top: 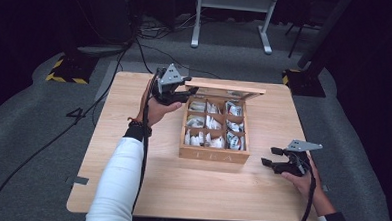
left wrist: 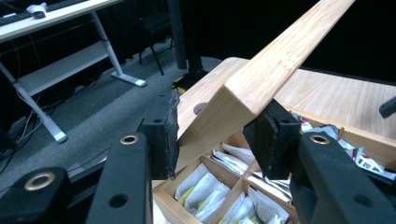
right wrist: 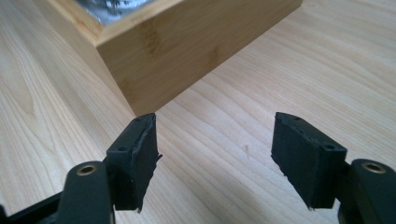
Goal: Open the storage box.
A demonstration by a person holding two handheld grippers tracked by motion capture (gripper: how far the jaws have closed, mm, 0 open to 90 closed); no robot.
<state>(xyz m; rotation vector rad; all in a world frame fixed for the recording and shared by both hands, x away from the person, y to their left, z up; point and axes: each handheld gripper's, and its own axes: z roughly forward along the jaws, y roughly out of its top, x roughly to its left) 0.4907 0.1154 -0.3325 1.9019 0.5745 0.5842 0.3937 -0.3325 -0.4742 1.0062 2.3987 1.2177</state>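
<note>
A wooden tea box (top: 213, 154) stands in the middle of the table (top: 200, 191), with paper tea bags (top: 211, 123) in its compartments. Its lid (top: 225, 87) is raised at the back. My left gripper (top: 187, 93) is at the lid's left end, shut on it. In the left gripper view the pads clamp the lid's (left wrist: 280, 51) edge above the tea bags (left wrist: 205, 189). My right gripper (top: 271, 156) hovers low over the table, just right of the box's front right corner, open. In the right gripper view its jaws (right wrist: 217, 158) stand wide apart with nothing between them, facing the box corner (right wrist: 187, 51).
The table's right edge lies close behind the right hand. Cables (top: 58, 134) run over the grey floor at the left. A white desk frame (top: 233, 12) stands behind the table, and yellow-black striped bases (top: 65, 72) sit at the back corners.
</note>
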